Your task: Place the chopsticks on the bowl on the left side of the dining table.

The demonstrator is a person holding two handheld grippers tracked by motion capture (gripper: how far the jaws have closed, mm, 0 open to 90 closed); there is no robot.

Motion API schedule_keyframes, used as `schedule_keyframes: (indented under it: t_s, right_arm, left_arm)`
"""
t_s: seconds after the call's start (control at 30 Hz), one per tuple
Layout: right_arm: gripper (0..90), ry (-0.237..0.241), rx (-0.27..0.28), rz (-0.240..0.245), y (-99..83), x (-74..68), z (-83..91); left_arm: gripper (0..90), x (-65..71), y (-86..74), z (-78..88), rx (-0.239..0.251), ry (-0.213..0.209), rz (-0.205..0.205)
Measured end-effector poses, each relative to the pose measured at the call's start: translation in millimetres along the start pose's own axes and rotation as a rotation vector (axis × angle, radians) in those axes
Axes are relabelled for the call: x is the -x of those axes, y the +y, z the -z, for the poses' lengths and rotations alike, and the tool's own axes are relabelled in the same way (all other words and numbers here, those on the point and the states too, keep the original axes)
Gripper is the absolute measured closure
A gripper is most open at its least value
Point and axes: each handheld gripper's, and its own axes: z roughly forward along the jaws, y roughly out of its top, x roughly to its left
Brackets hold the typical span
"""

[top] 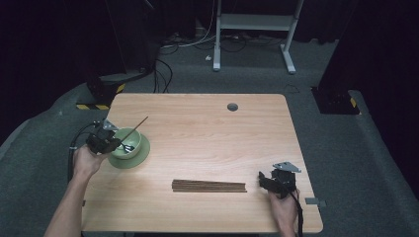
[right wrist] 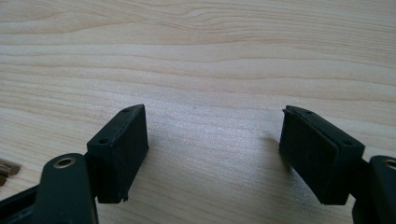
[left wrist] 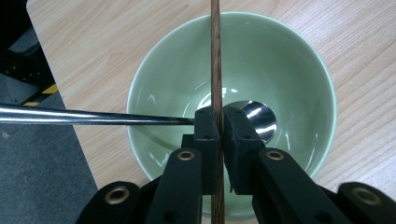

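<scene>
A pale green bowl (top: 127, 146) sits on a green saucer (top: 141, 155) at the table's left side. My left gripper (top: 112, 144) hangs over its near rim, shut on a dark wooden chopstick (top: 134, 129) that slants up and away over the bowl. In the left gripper view the chopstick (left wrist: 215, 56) runs straight up between the pads above the bowl (left wrist: 299, 70), where a metal spoon (left wrist: 254, 119) lies with its handle reaching left over the rim. More chopsticks (top: 209, 186) lie in a row at the table's front centre. My right gripper (top: 260, 180) rests open at their right end, over bare wood (right wrist: 215, 135).
The wooden table (top: 207, 123) has a round grommet hole (top: 232, 106) near its far edge. Cables and a white frame stand on the dark floor beyond. Ends of the chopsticks (right wrist: 7, 170) lie at the left edge of the right gripper view.
</scene>
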Motion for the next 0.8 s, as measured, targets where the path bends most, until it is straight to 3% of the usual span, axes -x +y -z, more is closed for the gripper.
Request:
schedule_keyframes:
  t_s: [0.47,0.8]
  right_arm:
    - [23.2,0.000,0.000,0.000,0.0,0.0,0.0]
    - [23.2,-0.001,0.000,-0.001,0.0,-0.1,0.0]
  left_arm:
    - [71.8,-2.2,0.1,3.1,0.011,0.011,0.021]
    - [60.0,-3.0,3.2,14.8,0.084,0.002,0.094]
